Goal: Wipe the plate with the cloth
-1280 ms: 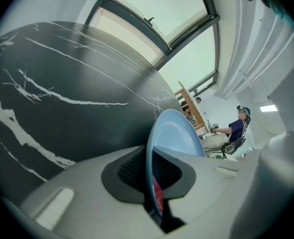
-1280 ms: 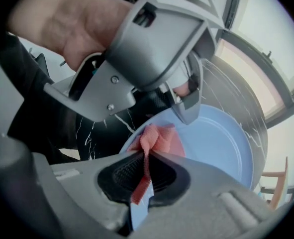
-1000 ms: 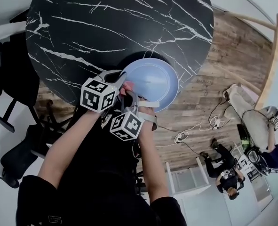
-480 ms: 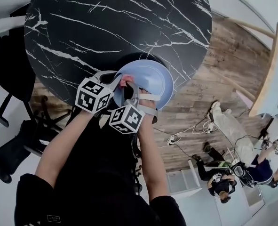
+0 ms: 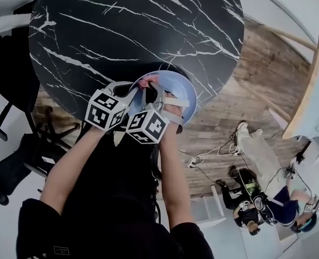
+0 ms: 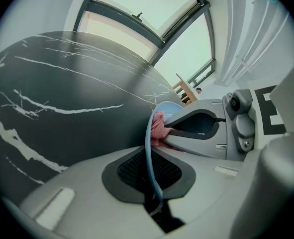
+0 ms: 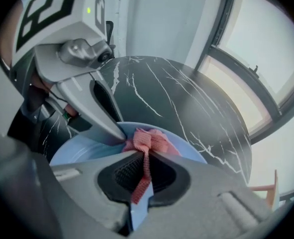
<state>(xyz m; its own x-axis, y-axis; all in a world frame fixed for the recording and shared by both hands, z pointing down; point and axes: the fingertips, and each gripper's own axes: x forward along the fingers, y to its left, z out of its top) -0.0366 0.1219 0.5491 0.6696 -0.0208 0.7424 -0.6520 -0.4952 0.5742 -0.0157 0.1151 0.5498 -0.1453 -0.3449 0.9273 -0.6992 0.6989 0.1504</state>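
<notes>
A light blue plate [image 5: 176,86] is held over the near edge of the black marble table [image 5: 137,26]. My left gripper [image 5: 138,88] is shut on the plate's left rim, and the rim [image 6: 148,133] runs edge-on between its pads. My right gripper [image 5: 155,91] is shut on a pink cloth [image 5: 148,82], with a strip of it pinched between the pads [image 7: 143,176]. The bunched cloth [image 7: 149,139] presses on the plate's face [image 7: 82,153], right beside the left gripper's fingertips [image 7: 118,131]. The cloth [image 6: 159,126] also shows past the rim in the left gripper view.
The round table's edge curves just under the plate. To the right is wooden floor [image 5: 256,74] with cables [image 5: 197,158]. A black chair [image 5: 8,90] stands at the left. People [image 5: 267,204] are at the lower right. A wooden ledge [image 5: 310,101] runs along the right.
My right gripper has slid the cloth across the plate, away from me and toward the rim held by the left gripper. The left gripper has kept its hold and place.
</notes>
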